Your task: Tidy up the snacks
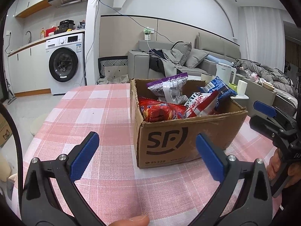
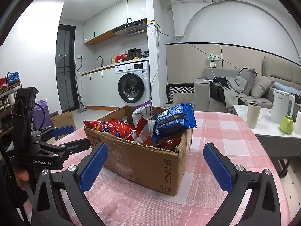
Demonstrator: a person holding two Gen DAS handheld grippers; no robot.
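Snack packets piled in open cardboard box (image 1: 188, 137) on pink checked tablecloth (image 1: 97, 113): red packet (image 1: 161, 112), red-white packet (image 1: 201, 104), blue packet (image 2: 173, 121), purple-topped silver packet (image 1: 169, 86). Left gripper (image 1: 146, 156) low over cloth, just before box, fingers wide apart, empty. Right gripper (image 2: 155, 166) facing box corner, fingers wide apart, empty. Neither touches box.

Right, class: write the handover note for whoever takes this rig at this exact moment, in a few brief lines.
Left claw: open, empty, low over the pink plaid tablecloth.
Right claw: open, empty, facing the SF Express cardboard box.
Snacks: blue packet, red packet and the others all sit in the box.
Done: nothing taken out that these views show.
Left: lift the packets out and sort them.
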